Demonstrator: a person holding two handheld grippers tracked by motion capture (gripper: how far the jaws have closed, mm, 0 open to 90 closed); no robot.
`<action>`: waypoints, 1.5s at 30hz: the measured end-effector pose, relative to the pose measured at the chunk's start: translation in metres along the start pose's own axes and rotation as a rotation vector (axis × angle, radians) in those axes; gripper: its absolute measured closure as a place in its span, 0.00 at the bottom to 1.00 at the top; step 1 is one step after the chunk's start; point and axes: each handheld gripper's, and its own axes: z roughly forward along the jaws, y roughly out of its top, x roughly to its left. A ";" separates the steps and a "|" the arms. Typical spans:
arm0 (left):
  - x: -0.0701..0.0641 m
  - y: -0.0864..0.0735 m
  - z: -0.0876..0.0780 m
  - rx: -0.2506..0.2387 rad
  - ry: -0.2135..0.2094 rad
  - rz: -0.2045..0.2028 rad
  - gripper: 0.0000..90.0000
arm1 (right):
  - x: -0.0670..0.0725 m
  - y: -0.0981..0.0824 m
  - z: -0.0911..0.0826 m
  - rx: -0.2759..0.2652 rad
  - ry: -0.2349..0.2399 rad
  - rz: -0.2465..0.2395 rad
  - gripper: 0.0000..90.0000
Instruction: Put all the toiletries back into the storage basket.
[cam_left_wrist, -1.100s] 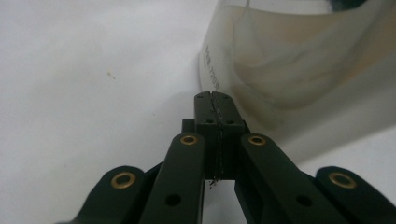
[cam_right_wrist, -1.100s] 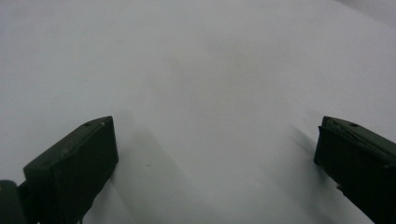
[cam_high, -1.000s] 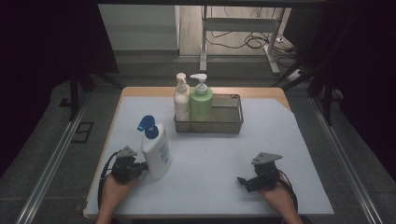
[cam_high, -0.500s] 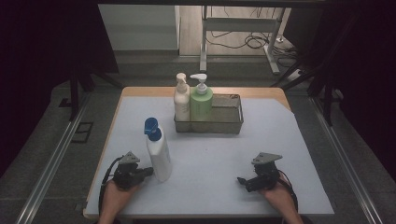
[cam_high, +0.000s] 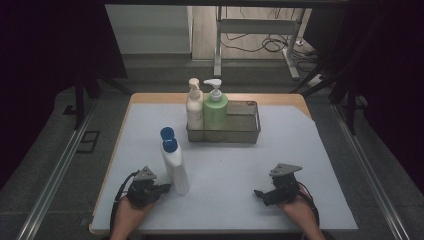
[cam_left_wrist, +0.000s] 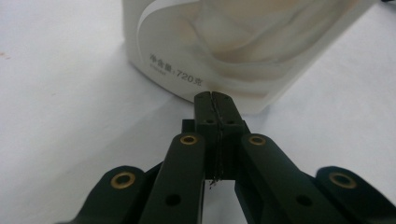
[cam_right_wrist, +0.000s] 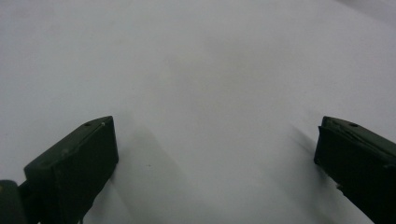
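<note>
A white bottle with a blue cap (cam_high: 175, 167) stands upright on the white mat (cam_high: 225, 165), left of centre. In the left gripper view its lower wall (cam_left_wrist: 243, 46) with printed text is right ahead. My left gripper (cam_high: 165, 188) (cam_left_wrist: 215, 95) is shut with nothing between its jaws. Its tips sit against the bottle's base from the left, touching or nearly so. My right gripper (cam_high: 260, 194) (cam_right_wrist: 217, 140) rests low over the mat at the front right. It is open, with bare mat between its jaws.
A wire basket (cam_high: 248, 135) stands at the back middle of the mat. A cream pump bottle (cam_high: 194, 107) and a green pump bottle (cam_high: 215, 110) stand in its left half. The mat's front edge lies just behind both hands.
The white bottle leaned left a second ago and now stands upright, slightly farther right. My left gripper has moved right with it, still shut. The right gripper has not moved.
</note>
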 end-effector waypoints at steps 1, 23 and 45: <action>-0.002 0.001 0.002 0.001 -0.013 0.006 0.99 | 0.000 0.000 0.000 -0.001 0.000 0.000 0.00; -0.022 0.011 0.013 -0.003 -0.032 0.066 0.95 | 0.000 0.000 0.000 0.002 0.004 0.004 0.00; -0.007 -0.009 -0.013 -0.022 0.168 0.049 0.35 | 0.010 0.008 -0.008 -0.013 0.026 -0.033 0.03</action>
